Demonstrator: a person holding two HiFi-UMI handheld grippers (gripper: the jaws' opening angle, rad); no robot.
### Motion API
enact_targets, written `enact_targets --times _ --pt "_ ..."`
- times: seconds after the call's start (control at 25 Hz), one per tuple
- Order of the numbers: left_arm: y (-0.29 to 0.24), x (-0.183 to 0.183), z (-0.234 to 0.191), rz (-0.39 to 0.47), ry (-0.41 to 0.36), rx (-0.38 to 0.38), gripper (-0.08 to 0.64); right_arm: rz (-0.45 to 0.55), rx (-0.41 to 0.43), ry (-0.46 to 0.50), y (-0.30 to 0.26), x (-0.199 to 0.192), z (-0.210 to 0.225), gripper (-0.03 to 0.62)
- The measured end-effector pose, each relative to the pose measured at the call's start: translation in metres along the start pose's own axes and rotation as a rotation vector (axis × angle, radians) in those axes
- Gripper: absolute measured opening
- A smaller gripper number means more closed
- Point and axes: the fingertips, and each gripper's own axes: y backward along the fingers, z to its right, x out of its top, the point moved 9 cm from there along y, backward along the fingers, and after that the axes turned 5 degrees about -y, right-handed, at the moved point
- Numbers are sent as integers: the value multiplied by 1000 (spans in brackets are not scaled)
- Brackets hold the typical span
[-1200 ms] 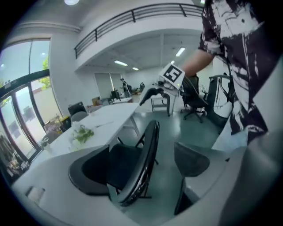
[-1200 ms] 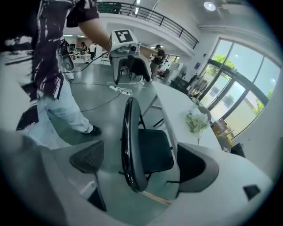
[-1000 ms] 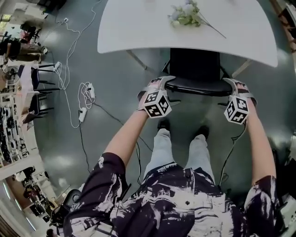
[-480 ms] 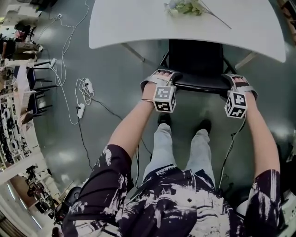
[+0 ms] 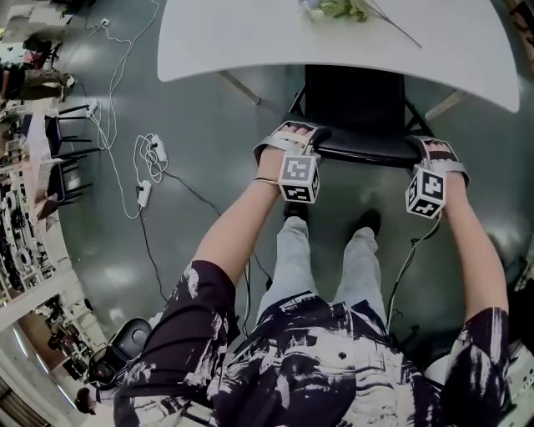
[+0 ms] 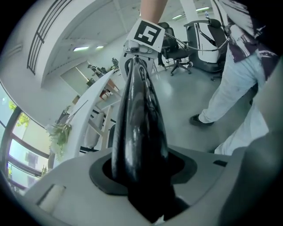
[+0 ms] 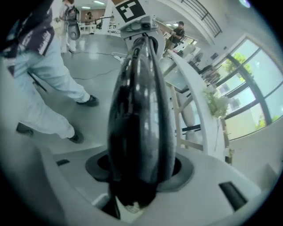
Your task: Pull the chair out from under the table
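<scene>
The black chair [image 5: 355, 100] stands tucked under the white table [image 5: 250, 42], its curved back rail [image 5: 363, 152] facing me. My left gripper [image 5: 294, 138] sits over the rail's left end and my right gripper [image 5: 435, 152] over its right end. Both sets of jaws have just been closing with the rail between them. In the left gripper view the glossy rail [image 6: 139, 123] runs out from the left gripper [image 6: 141, 176], whose pads press on it. The right gripper view shows the rail [image 7: 139, 114] clamped the same way in the right gripper [image 7: 137, 176].
A sprig of flowers [image 5: 334, 10] lies on the table's far part. White cables and a power strip [image 5: 150, 167] trail on the floor at left. My own feet [image 5: 296, 218] stand just behind the chair. Slanted table legs [image 5: 238, 87] flank the seat.
Both grippers came down onto the top of the chair back and their jaws closed on it. The left gripper's cube rolled to face upward.
</scene>
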Motion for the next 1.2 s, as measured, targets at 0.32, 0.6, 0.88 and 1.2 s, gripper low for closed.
enact_targets --times 0.32,0.6,0.88,1.2 --pt "5 6 -4 -24 6 108 152 23 -222 -42 12 -3 3 119" --pt "14 13 -4 -30 -13 123 124 13 -232 -30 25 -3 -2 94" --pt "25 21 72 -29 -19 116 114 9 -218 -28 32 9 -80 88" --pt "58 36 132 -35 6 110 103 1 -166 26 61 25 -136 86"
